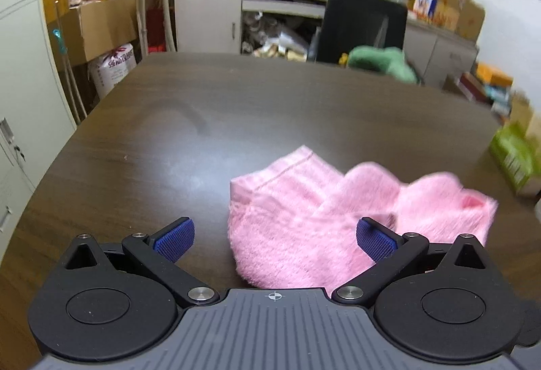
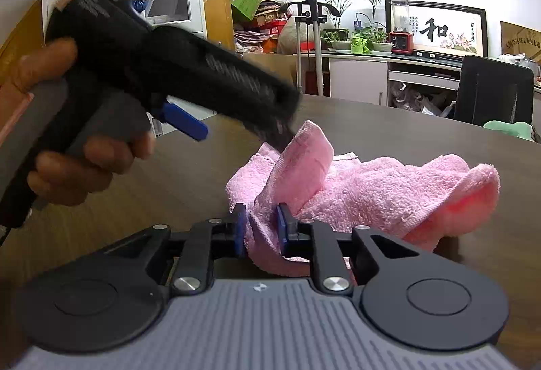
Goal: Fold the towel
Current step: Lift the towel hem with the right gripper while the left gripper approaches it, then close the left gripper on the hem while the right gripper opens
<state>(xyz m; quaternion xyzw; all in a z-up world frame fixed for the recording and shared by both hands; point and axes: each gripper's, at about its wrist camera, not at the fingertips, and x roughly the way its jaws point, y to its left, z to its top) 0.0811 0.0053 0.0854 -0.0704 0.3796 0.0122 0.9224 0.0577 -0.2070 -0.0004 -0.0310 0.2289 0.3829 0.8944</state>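
Note:
A crumpled pink towel (image 1: pixel 304 221) lies on the dark wooden table (image 1: pixel 169 140). My left gripper (image 1: pixel 274 241) is open, its blue pads wide apart, with the towel's near-left lump between them and no pad pressing on it. In the right wrist view the towel (image 2: pixel 389 190) spreads to the right, and one hemmed corner stands up. My right gripper (image 2: pixel 262 229) is shut on a near fold of the towel. The left gripper (image 2: pixel 282 133), held by a hand (image 2: pixel 88 163), reaches in from the left, its tip at that raised corner.
A green cloth (image 1: pixel 382 62) and a black chair (image 1: pixel 361 25) are at the table's far edge. A green box (image 1: pixel 514 157) sits at the right edge. Cabinets, cardboard boxes and plants line the walls behind.

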